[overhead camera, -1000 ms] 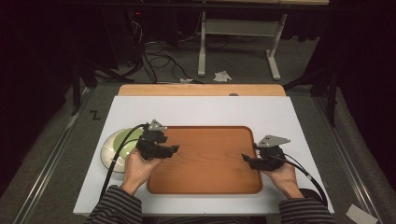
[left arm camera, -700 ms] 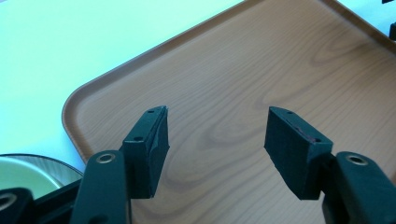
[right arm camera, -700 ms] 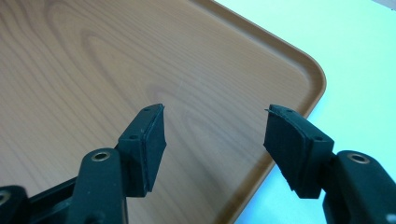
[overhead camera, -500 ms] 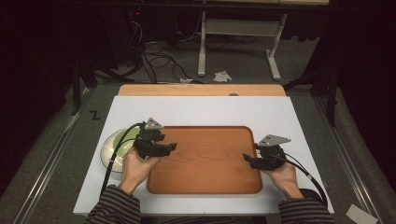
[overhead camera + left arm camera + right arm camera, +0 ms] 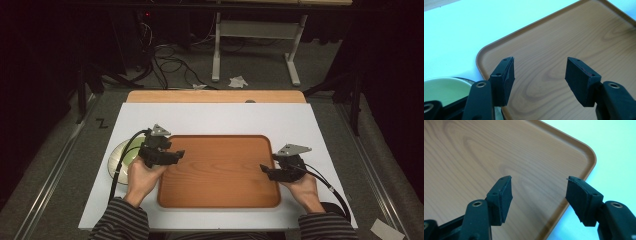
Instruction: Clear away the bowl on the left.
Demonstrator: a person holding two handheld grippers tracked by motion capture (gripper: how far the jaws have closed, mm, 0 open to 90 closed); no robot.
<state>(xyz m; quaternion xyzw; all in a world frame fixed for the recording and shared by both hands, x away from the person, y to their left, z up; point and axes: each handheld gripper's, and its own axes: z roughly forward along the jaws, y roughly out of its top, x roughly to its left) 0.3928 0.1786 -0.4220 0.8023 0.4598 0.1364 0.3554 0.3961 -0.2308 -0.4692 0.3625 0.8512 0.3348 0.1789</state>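
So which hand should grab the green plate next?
Left, probably. The left tool is open and hovers right beside the plate, which lies at the tray's left edge. The right tool, also open, sits at the tray's far side.

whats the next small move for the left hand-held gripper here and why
Probably swing the left hand-held gripper back toward the pale green plate at the tray's left. Its jaws are open and hold nothing, poised over the bare wooden tray, and the plate is the nearest thing to pick up. The right hand-held gripper is also open.
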